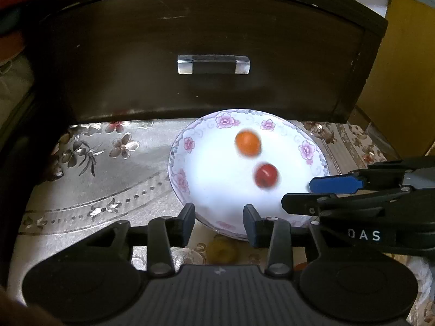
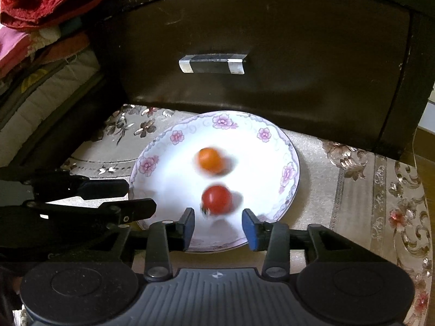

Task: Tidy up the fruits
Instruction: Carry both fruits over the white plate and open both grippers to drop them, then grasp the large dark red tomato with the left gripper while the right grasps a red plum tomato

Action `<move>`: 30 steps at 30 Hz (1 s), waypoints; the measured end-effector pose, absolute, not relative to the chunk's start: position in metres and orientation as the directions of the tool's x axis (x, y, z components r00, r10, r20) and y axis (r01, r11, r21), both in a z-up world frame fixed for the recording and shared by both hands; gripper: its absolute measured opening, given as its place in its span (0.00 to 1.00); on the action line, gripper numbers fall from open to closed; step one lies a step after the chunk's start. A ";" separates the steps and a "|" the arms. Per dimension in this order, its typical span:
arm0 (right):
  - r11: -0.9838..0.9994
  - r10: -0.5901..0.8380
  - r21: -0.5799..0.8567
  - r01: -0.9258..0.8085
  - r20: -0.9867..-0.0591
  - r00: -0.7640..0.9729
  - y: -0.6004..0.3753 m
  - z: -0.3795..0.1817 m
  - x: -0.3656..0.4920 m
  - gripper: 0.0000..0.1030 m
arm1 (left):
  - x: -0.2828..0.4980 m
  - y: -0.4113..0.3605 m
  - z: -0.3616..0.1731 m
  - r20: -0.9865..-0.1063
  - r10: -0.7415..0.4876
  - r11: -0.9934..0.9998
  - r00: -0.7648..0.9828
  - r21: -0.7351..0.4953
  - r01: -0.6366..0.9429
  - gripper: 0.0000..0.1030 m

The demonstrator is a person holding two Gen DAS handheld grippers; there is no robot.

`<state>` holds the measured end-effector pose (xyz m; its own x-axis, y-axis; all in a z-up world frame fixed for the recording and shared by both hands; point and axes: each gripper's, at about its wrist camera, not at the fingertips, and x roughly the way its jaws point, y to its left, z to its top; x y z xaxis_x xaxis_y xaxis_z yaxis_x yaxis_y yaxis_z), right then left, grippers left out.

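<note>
My feeds were dim overall, the dark drawer front (image 1: 206,54) nearly swallowed in shadow. The white plate (image 2: 168,163) glared, blown out at its centre. Both fruits smeared: the orange one (image 1: 247,143) and the red one (image 2: 217,199) were motion-blurred. Fisheye bending curved every edge, and the corners fell black.

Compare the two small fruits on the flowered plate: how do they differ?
The orange fruit is orange; the red fruit is deep red. In the right wrist view, the orange fruit lies toward the dark drawer front, the red fruit nearer the camera. Both are small, round, blurred and lie on the plate.
</note>
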<state>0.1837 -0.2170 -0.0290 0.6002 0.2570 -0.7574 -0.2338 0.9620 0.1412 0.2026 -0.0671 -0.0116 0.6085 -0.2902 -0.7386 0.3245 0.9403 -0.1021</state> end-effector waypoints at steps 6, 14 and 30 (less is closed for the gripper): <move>0.960 0.264 0.145 -0.238 -0.743 0.615 -0.217 -0.021 0.180 0.38 | 0.198 -0.064 -0.006 -0.727 -0.298 0.939 0.618 -0.107 0.327 0.44; 0.958 0.272 0.143 -0.250 -0.738 0.618 -0.211 -0.014 0.165 0.41 | 0.188 -0.057 -0.001 -0.727 -0.293 0.940 0.620 -0.101 0.326 0.45; 0.952 0.284 0.151 -0.266 -0.759 0.586 -0.199 -0.010 0.122 0.47 | 0.156 -0.014 -0.007 -0.749 -0.262 0.948 0.609 -0.081 0.308 0.51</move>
